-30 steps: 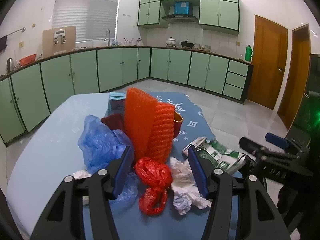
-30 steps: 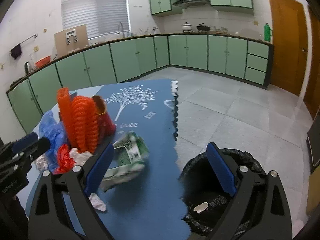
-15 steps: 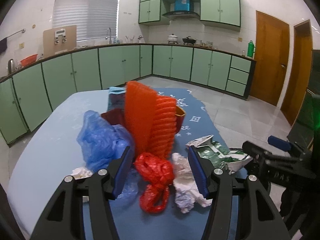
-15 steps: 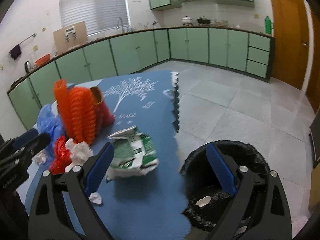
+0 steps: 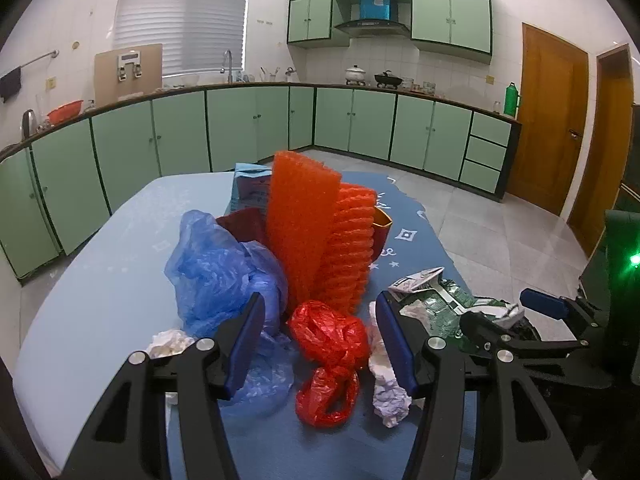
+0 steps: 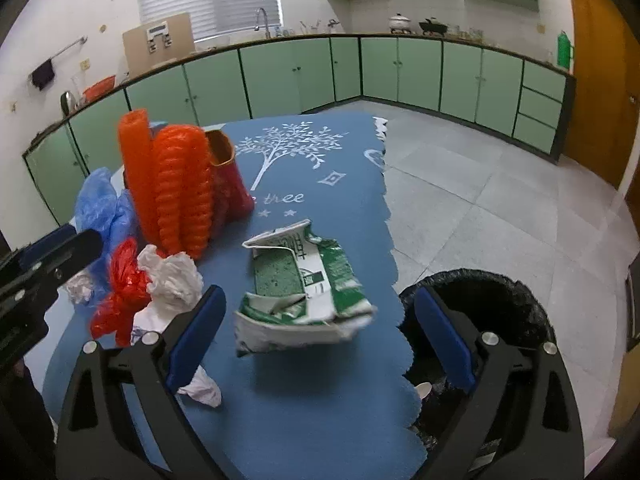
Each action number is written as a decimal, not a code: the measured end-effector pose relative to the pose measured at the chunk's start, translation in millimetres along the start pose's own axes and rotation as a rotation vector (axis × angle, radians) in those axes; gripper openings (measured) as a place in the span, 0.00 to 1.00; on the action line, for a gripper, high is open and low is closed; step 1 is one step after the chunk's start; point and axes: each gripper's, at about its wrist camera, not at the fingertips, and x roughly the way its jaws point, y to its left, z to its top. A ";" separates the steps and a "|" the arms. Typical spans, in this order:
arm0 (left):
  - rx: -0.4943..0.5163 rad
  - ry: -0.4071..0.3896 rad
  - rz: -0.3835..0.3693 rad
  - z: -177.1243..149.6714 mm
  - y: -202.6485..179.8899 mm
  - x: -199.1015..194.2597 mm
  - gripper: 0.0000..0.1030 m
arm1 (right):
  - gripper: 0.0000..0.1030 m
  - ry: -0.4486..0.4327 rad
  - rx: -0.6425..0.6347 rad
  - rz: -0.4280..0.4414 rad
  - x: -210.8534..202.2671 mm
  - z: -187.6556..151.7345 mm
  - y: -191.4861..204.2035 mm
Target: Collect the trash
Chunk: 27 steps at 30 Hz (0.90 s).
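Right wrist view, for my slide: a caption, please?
Open right tongs frame a crushed green carton on the blue cloth, bin alongside.

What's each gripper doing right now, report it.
Left gripper: open, holding nothing, red bag between its fingers.
Right gripper: open, holding nothing, over the crushed carton.

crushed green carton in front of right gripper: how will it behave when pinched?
The carton is already flattened and torn open, so it probably feels light and gives further under the pads. Its creased, ragged edges suggest it will flex rather than stay stiff. It lies flat on the blue cloth, so rolling seems unlikely; a push would probably slide it.
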 end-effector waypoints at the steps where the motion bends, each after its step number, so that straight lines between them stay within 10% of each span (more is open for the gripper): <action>1: -0.003 0.003 -0.001 -0.3 0.5 1.0 0.55 | 0.91 0.004 -0.014 -0.008 1.5 -0.3 1.5; 12: -0.003 0.018 -0.001 -1.9 0.1 8.0 0.55 | 0.89 0.023 -0.002 -0.007 22.3 -7.7 -1.2; 21: 0.006 0.027 -0.001 -2.2 -3.5 13.0 0.55 | 0.34 0.036 0.007 0.063 28.6 -7.5 -8.7; 27: 0.022 0.027 -0.013 -0.3 -12.8 14.9 0.55 | 0.19 0.035 0.013 0.106 23.8 -4.4 -16.9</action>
